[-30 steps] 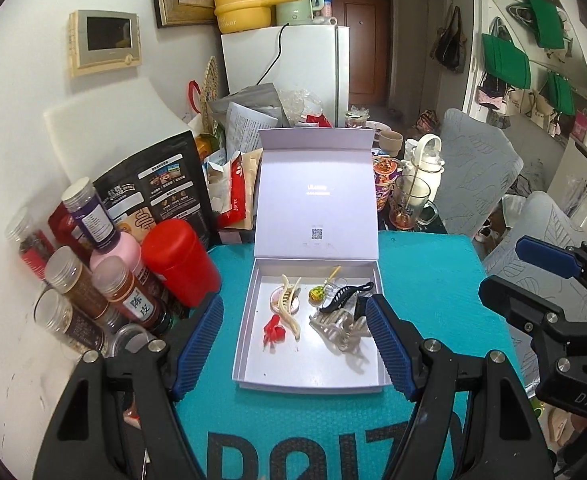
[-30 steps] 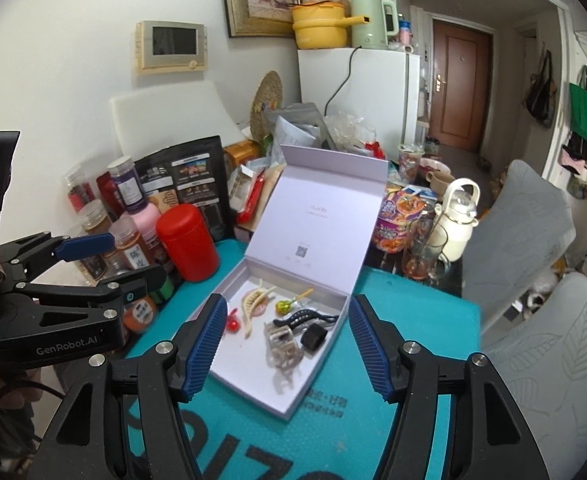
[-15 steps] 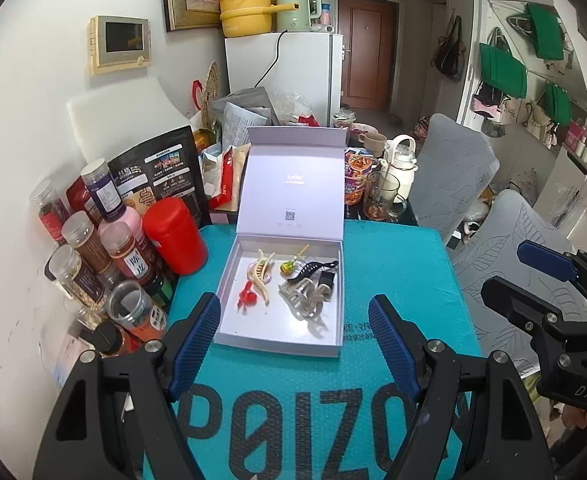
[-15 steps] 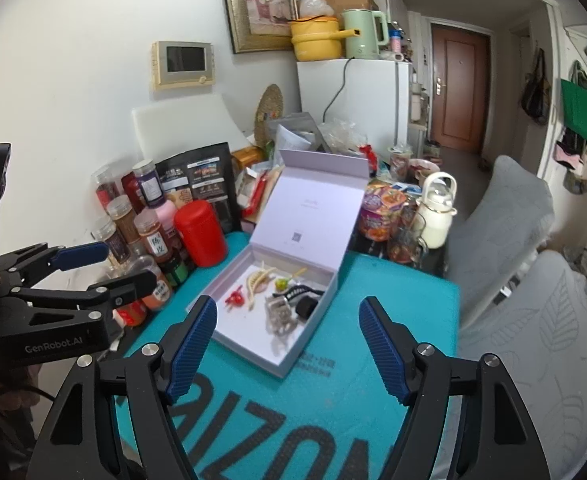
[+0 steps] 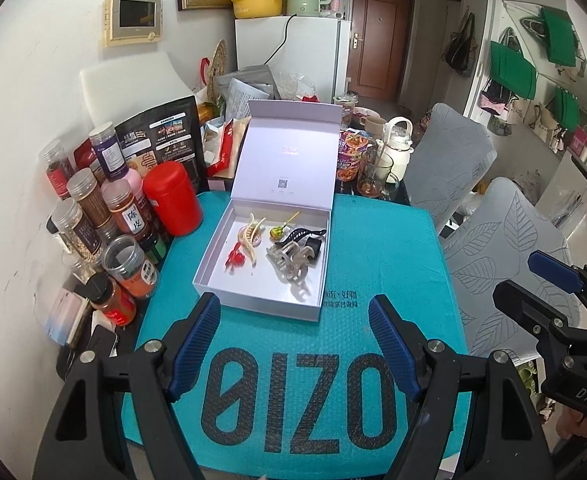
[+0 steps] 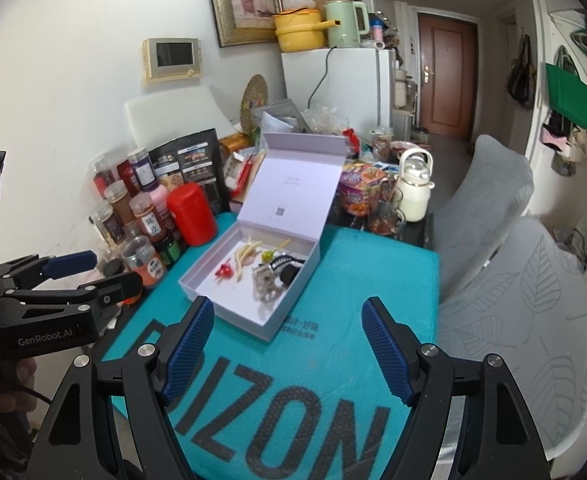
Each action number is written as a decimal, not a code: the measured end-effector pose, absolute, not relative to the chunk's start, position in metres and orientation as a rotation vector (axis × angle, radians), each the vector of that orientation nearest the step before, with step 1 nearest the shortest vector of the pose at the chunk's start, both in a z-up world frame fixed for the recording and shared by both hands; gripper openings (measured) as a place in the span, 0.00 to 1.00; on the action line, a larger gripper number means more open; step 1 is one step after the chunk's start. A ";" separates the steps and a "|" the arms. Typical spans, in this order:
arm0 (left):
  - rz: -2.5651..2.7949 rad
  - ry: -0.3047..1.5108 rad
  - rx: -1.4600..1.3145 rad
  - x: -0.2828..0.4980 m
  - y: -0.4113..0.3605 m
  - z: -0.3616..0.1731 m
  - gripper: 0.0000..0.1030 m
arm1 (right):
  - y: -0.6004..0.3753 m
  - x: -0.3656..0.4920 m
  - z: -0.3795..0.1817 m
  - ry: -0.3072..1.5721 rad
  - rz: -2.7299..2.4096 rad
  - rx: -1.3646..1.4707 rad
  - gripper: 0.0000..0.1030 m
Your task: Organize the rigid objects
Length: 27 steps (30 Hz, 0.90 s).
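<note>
Both tongs backed away from the open pale lilac gift box at mid-tabletop; right tongs just widened, left tongs wide, both empty. Hair clips lie inside: sorting looks finished.

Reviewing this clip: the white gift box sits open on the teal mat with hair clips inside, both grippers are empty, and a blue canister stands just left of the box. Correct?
Not quite. The canister left of the white gift box is red, not blue, as the left wrist view shows. The rest holds: the box is open on the teal mat with hair clips inside, and the left gripper and right gripper are empty.
</note>
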<state>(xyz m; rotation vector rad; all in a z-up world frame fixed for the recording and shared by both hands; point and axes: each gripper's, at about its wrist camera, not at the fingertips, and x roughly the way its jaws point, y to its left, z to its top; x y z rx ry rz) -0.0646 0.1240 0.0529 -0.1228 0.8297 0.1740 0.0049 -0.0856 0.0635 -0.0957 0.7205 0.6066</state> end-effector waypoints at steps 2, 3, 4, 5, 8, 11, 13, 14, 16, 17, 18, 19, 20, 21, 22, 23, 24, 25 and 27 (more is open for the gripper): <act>0.186 0.835 -0.121 -0.068 0.123 0.052 0.74 | -0.087 0.002 0.061 0.729 0.610 -0.096 0.75; 0.193 0.837 -0.122 -0.070 0.123 0.052 0.74 | -0.088 0.001 0.060 0.732 0.612 -0.096 0.75; 0.197 0.840 -0.124 -0.070 0.123 0.051 0.74 | -0.088 0.000 0.059 0.736 0.617 -0.096 0.75; 0.201 0.843 -0.130 -0.072 0.122 0.051 0.74 | -0.088 -0.001 0.058 0.739 0.620 -0.097 0.75; 0.209 0.842 -0.131 -0.074 0.121 0.053 0.74 | -0.088 -0.004 0.056 0.743 0.629 -0.101 0.75; 0.221 0.836 -0.120 -0.076 0.120 0.054 0.74 | -0.087 -0.006 0.055 0.745 0.638 -0.104 0.75; 0.226 0.831 -0.112 -0.078 0.119 0.055 0.74 | -0.087 -0.007 0.055 0.746 0.642 -0.106 0.75; 0.231 0.831 -0.104 -0.078 0.118 0.055 0.74 | -0.087 -0.008 0.055 0.745 0.644 -0.108 0.75; 0.240 0.832 -0.094 -0.079 0.117 0.055 0.74 | -0.087 -0.009 0.056 0.742 0.647 -0.113 0.75; 0.240 0.833 -0.094 -0.079 0.117 0.055 0.74 | -0.087 -0.009 0.056 0.740 0.647 -0.116 0.75; 0.238 0.835 -0.098 -0.079 0.117 0.055 0.74 | -0.087 -0.009 0.057 0.739 0.646 -0.119 0.75; 0.237 0.837 -0.100 -0.079 0.118 0.054 0.74 | -0.087 -0.009 0.057 0.739 0.646 -0.120 0.75; 0.238 0.838 -0.102 -0.079 0.117 0.054 0.74 | -0.087 -0.009 0.057 0.739 0.647 -0.120 0.75; 0.238 0.839 -0.102 -0.080 0.117 0.054 0.74 | -0.087 -0.009 0.057 0.740 0.646 -0.120 0.75; 0.238 0.838 -0.101 -0.080 0.117 0.054 0.74 | -0.087 -0.010 0.057 0.740 0.645 -0.120 0.75; 0.238 0.838 -0.101 -0.080 0.117 0.054 0.74 | -0.087 -0.010 0.057 0.740 0.644 -0.121 0.75; 0.237 0.838 -0.101 -0.079 0.117 0.054 0.74 | -0.087 -0.010 0.057 0.740 0.644 -0.121 0.75; 0.238 0.838 -0.101 -0.079 0.117 0.054 0.74 | -0.087 -0.010 0.057 0.740 0.644 -0.121 0.75; 0.237 0.838 -0.103 -0.080 0.117 0.054 0.74 | -0.087 -0.010 0.057 0.740 0.645 -0.121 0.75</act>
